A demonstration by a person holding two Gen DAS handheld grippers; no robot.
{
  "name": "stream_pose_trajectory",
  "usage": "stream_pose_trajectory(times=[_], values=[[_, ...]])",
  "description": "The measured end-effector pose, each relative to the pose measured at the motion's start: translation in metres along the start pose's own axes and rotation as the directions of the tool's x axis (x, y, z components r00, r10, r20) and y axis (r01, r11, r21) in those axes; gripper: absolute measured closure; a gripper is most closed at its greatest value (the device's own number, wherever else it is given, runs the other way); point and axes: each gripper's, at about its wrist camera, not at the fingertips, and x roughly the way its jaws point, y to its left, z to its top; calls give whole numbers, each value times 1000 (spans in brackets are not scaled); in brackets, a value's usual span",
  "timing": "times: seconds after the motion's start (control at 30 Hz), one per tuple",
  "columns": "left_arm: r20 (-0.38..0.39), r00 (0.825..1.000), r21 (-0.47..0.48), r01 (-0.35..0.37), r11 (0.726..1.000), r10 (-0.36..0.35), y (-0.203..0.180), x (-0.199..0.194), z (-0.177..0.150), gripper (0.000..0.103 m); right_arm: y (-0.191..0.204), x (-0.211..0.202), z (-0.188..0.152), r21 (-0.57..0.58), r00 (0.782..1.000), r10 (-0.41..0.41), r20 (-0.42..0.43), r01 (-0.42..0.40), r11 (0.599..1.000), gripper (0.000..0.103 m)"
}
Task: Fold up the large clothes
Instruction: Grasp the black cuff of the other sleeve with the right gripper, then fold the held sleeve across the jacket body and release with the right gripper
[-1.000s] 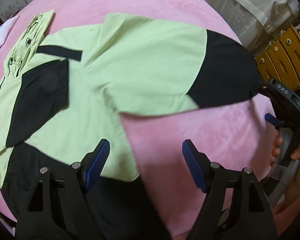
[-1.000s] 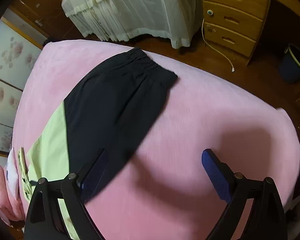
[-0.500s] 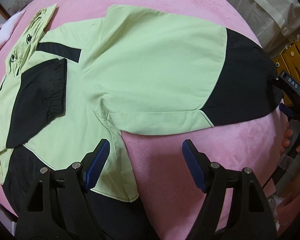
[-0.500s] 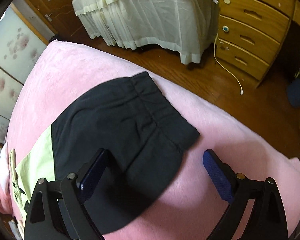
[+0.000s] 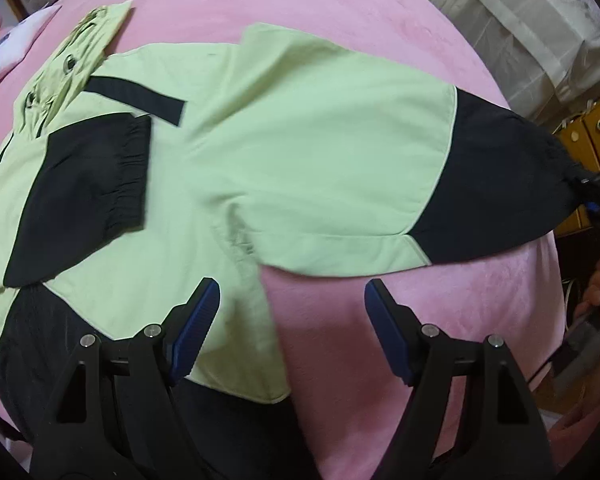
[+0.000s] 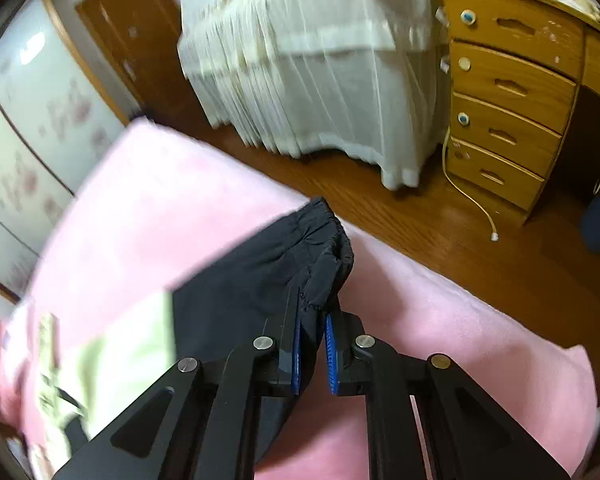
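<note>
Right tongs pinch the jacket's black cuff; left tongs hang wide and empty.

The right gripper (image 6: pixel 312 320) has its 2 blue ribbed pads (image 6: pixel 296 354) nearly together, clamped on the gathered black cuff (image 6: pixel 320 248) of 1 outstretched sleeve. The left gripper (image 5: pixel 292 312) stands spread wide above the hem, holding nothing. The light-green and black woven jacket (image 5: pixel 260 160) lies flat on the plush pink blanket (image 5: pixel 440 320), its other black-cuffed sleeve (image 5: pixel 80 200) folded across the body.

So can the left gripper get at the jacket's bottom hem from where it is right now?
Probably yes: the left gripper is open, the jacket hem lies just below its fingers, and nothing sits between them.
</note>
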Motion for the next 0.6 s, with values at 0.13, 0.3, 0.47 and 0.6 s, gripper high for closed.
stream_pose_trajectory(times=[0.13, 0.3, 0.47, 0.6], values=[[43, 999, -18, 4, 1000, -4, 40, -19, -12, 30, 29, -50, 10, 42, 990, 88, 114, -94, 995, 94], [91, 996, -52, 7, 999, -2, 112, -48, -30, 30, 101, -119, 8, -36, 952, 184, 246, -180, 983, 94], [127, 992, -102, -7, 995, 20, 197, -80, -53, 31, 200, -176, -20, -182, 909, 285, 303, -238, 954, 94], [152, 988, -148, -11, 989, 34, 268, -101, -69, 31, 278, -193, -60, -312, 881, 363, 305, -268, 912, 94]])
